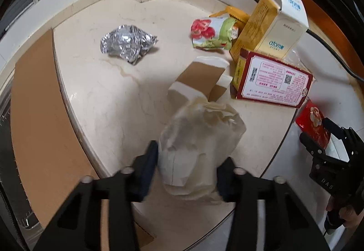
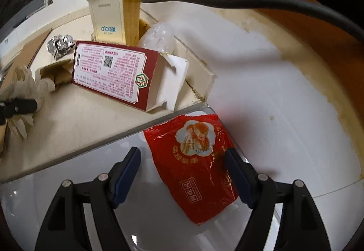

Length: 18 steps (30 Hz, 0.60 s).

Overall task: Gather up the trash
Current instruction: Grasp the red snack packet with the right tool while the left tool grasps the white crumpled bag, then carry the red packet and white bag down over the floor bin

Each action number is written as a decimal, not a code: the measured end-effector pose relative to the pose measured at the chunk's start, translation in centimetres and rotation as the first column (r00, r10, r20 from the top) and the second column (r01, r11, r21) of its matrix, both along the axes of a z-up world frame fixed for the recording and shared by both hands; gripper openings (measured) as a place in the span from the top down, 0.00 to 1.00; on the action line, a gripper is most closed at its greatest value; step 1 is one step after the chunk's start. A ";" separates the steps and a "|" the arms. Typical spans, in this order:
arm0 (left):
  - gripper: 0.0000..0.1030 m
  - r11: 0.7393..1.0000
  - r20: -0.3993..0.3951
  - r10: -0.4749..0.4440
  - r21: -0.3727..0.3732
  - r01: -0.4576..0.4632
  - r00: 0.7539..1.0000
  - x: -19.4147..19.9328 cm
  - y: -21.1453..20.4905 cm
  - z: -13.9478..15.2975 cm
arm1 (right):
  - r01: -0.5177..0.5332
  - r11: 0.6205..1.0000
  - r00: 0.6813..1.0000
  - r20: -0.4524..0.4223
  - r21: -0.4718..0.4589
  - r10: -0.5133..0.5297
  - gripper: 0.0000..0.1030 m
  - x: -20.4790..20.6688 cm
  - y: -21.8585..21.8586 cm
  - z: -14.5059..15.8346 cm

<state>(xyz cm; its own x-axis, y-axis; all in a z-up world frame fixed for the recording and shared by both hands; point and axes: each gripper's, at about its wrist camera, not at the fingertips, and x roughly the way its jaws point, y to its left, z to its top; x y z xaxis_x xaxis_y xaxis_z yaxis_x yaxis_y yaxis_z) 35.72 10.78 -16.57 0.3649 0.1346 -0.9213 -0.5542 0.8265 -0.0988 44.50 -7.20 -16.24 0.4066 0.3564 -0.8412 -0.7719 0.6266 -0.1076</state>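
Note:
My left gripper (image 1: 187,169) is shut on a crumpled white paper bag (image 1: 200,144) and holds it above the cream countertop (image 1: 109,96). On the counter lie a crumpled foil wrapper (image 1: 127,42), a strawberry-print packet (image 1: 212,33), a flattened brown and white carton (image 1: 200,79), a red and white box (image 1: 273,78) and a tall white and gold box (image 1: 273,23). My right gripper (image 2: 183,173) is open around a red snack wrapper (image 2: 198,166) that lies over the counter's edge. The left gripper's bag also shows in the right wrist view (image 2: 21,89).
A black cable (image 2: 238,1) runs over the back of the counter. A clear plastic bag (image 2: 159,38) lies behind the red box (image 2: 113,72). A white surface (image 2: 273,96) lies below the counter edge. Brown cardboard (image 1: 41,114) lies left of the counter.

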 end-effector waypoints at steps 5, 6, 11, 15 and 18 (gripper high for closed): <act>0.76 1.000 0.014 -0.002 0.000 0.002 1.000 -0.5 -0.2 0.3 | 0.029 1.000 1.000 -0.010 0.008 -0.029 0.53 0.8 -0.1 0.1; 0.76 1.000 0.015 -0.002 -0.003 0.002 1.000 -0.5 -0.2 0.4 | 0.032 0.999 0.999 -0.009 0.008 -0.032 0.56 0.9 -0.1 0.2; 0.81 1.000 0.036 -0.007 -0.008 0.007 0.999 -1.0 -0.3 1.0 | 0.063 0.998 0.998 0.027 -0.007 -0.062 0.89 1.1 -0.9 0.5; 0.81 1.000 0.055 -0.015 -0.011 0.016 0.998 -1.9 -0.7 1.9 | 0.094 0.996 0.995 0.020 0.010 -0.094 0.92 1.3 -1.6 1.2; 0.81 0.999 0.066 -0.031 -0.011 0.032 0.997 -2.8 -1.3 2.7 | 0.111 0.993 0.994 0.007 0.035 -0.112 0.93 0.6 -2.2 2.2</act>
